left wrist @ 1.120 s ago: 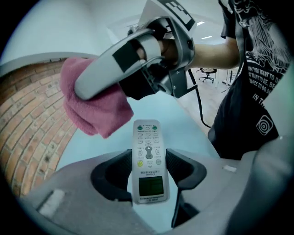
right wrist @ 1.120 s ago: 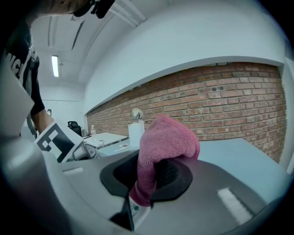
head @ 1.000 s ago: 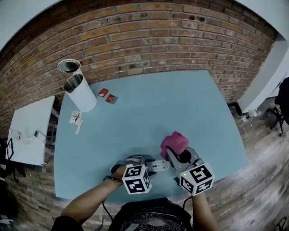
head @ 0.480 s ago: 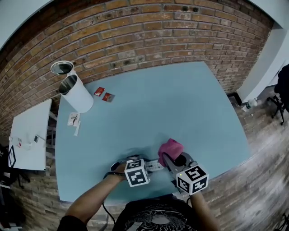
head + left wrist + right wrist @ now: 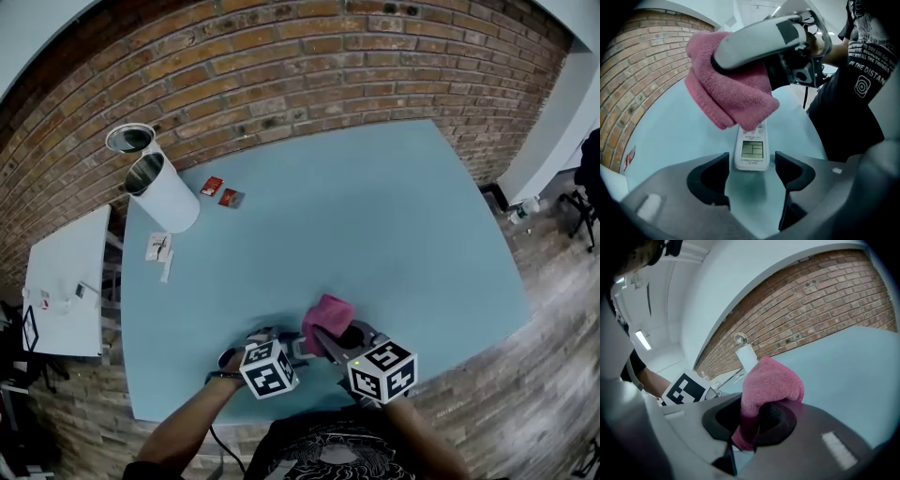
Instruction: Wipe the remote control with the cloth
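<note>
- I, the left gripper point(image 5: 751, 169), pointed down at the light blue table point(image 5: 670, 136) with my jaws opening.
- The white remote control point(image 5: 752, 149) lay flat on the table, screen up. Its near end sat between my dark pads point(image 5: 711, 180), with a thin gap on either side.
- A pink cloth point(image 5: 733, 96) covered its far end, hanging from the right gripper point(image 5: 726, 63) above.
- A brick wall point(image 5: 642, 61) curved along the left, and a person's black printed T-shirt point(image 5: 862, 79) filled the right.

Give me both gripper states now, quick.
Left gripper: jaws opening, remote control between them, not gripped.
Right gripper: closed on the pink cloth.
</note>
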A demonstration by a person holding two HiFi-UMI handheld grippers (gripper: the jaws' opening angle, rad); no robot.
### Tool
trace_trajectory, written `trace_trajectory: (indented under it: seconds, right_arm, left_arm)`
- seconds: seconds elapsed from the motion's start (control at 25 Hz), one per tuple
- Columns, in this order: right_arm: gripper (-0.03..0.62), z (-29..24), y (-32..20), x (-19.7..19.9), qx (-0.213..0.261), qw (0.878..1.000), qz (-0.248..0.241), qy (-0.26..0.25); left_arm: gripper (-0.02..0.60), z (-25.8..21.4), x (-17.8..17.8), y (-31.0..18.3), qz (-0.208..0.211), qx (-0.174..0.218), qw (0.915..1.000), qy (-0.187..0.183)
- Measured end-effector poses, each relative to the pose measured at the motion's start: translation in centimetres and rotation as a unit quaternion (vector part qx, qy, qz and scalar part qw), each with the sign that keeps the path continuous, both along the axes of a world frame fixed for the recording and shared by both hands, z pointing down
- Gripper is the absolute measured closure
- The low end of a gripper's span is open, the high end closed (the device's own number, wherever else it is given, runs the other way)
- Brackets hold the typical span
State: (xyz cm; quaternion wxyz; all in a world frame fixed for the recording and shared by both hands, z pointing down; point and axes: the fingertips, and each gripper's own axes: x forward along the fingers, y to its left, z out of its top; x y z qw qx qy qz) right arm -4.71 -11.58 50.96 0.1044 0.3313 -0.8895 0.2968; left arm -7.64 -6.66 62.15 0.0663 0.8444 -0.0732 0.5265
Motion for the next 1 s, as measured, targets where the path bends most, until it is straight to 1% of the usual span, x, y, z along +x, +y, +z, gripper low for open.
trace_trajectory:
  seconds: [0.16, 0.28, 0.36, 0.48, 0.6, 0.76, 1.0]
  right_arm:
    - [0.531, 0.8, 0.8, -3.4, -0.026, 0.999, -0.031, -0.001]
    - [0.531, 1.9, 1.6, -5.0, -0.040, 0.998, -0.055, 0.013]
    - [0.530, 2.5, 1.7, -5.3, -0.046, 0.997, -0.058, 0.021]
    - [0.531, 3.1, 1.5, -4.8, -0.055, 0.997, -0.050, 0.029]
    - [0.530, 3.6, 1.4, -3.9, -0.061, 0.997, -0.043, 0.034]
    - [0.530, 3.7, 1.4, -2.7, -0.068, 0.997, -0.036, 0.027]
    - [0.531, 3.3, 1.5, -1.2, -0.070, 0.997, -0.034, 0.013]
  left_arm:
    - [0.262, 0.2, -0.2, -0.2, -0.031, -0.014, 0.9994, 0.005]
    - [0.265, 0.2, -0.2, -0.2, -0.033, -0.018, 0.9993, 0.003]
    - [0.268, 0.1, -0.2, -0.3, -0.032, -0.019, 0.9993, -0.007]
    - [0.275, 0.4, -0.4, -0.1, -0.032, -0.026, 0.9989, -0.023]
    - [0.275, 0.7, -0.4, 0.1, -0.033, -0.032, 0.9986, -0.025]
    - [0.275, 0.7, -0.4, -0.1, -0.037, -0.033, 0.9984, -0.028]
    - [0.273, 0.8, -0.4, 0.0, -0.033, -0.038, 0.9977, -0.046]
